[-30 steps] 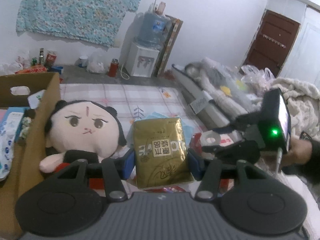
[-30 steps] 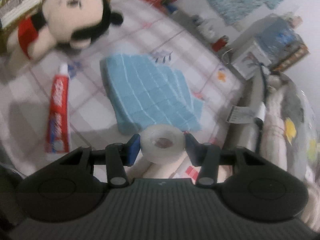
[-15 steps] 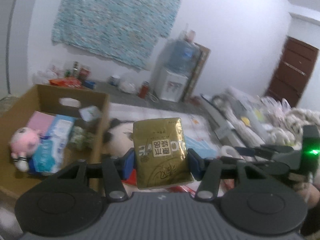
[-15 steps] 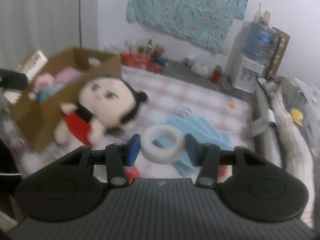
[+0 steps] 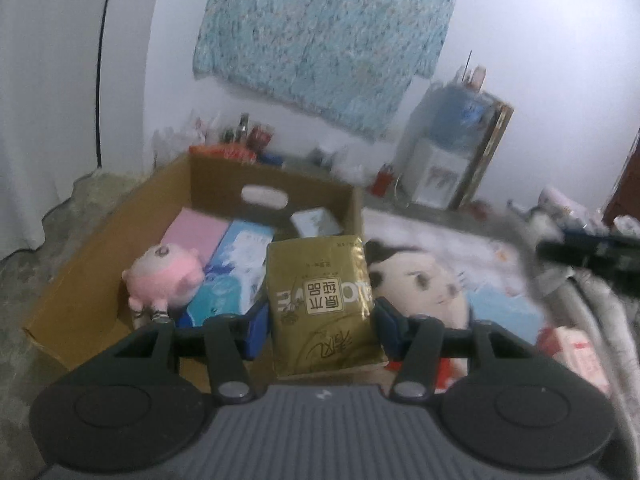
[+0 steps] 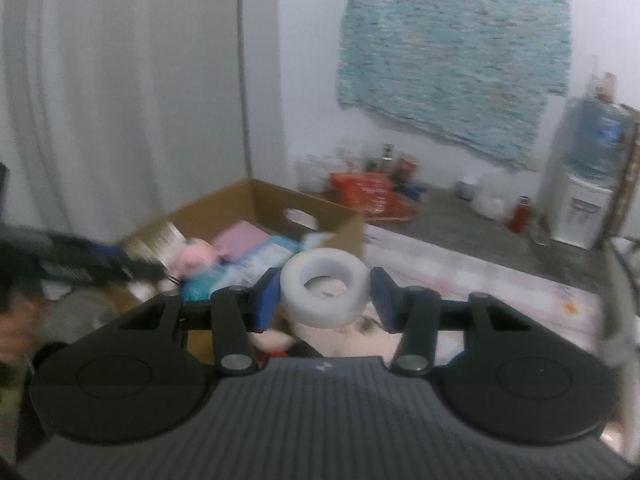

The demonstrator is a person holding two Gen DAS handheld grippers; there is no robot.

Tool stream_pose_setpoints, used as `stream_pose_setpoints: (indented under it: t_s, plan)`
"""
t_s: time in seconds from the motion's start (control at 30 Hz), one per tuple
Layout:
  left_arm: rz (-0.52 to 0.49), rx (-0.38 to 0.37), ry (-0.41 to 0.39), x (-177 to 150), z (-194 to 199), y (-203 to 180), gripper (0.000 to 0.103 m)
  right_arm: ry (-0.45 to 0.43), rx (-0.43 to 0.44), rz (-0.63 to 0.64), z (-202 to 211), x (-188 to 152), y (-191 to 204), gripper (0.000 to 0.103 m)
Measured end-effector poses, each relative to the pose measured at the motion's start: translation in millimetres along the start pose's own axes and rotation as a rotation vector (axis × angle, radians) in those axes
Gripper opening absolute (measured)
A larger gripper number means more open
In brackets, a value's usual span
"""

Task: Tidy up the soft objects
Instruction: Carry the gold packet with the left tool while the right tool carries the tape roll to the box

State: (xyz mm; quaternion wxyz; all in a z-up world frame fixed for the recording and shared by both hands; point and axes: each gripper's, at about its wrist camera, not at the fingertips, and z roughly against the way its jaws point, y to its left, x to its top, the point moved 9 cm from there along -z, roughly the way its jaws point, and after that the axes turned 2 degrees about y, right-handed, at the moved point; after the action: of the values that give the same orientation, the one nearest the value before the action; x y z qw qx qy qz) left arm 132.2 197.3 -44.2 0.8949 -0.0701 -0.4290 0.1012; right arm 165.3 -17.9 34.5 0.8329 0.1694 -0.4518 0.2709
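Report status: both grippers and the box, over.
Left gripper shut on gold tissue pack. Right gripper shut on white tape roll. Cardboard box ahead, part full. Nothing blocking.

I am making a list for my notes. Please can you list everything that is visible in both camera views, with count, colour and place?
cardboard box: 1, brown, on the floor at left, open on top
small plush toy: 1, pink, inside the box
packs: at least 2, pink and blue, inside the box
big doll: 1, pale face with black hair, on the mat right of the box
folded cloth: 1, light blue, on the mat beside the doll
wall cloth: 1, blue-green, on the back wall
water dispenser: 1, white with blue bottle, by the wall at right
gold packet: 1, gold, held in the left claw
tape roll: 1, white, held in the right claw
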Motion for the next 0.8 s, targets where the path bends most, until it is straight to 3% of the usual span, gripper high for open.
stream_pose_setpoints:
  t_s: [0.2, 0.37, 0.63, 0.8]
  plan:
    - [0.068, -0.058, 0.163, -6.8, -60.8, 25.4, 0.056, 0.063, 0.126, 0.005, -63.6, 39.0, 30.6, 0.047]
    - [0.102, -0.108, 0.297, -9.7, -101.5, 37.4, 0.056, 0.177, 0.215, -0.011, -132.1, 58.5, 48.2, 0.047]
    - [0.17, -0.125, 0.47, -22.0, -150.0, 52.0, 0.056, 0.373, 0.256, -0.015, -222.3, 54.5, 64.8, 0.047]
    - [0.189, -0.14, 0.518, -32.8, -161.1, 50.7, 0.056, 0.469, 0.24, 0.02, -265.0, 46.3, 78.6, 0.047]
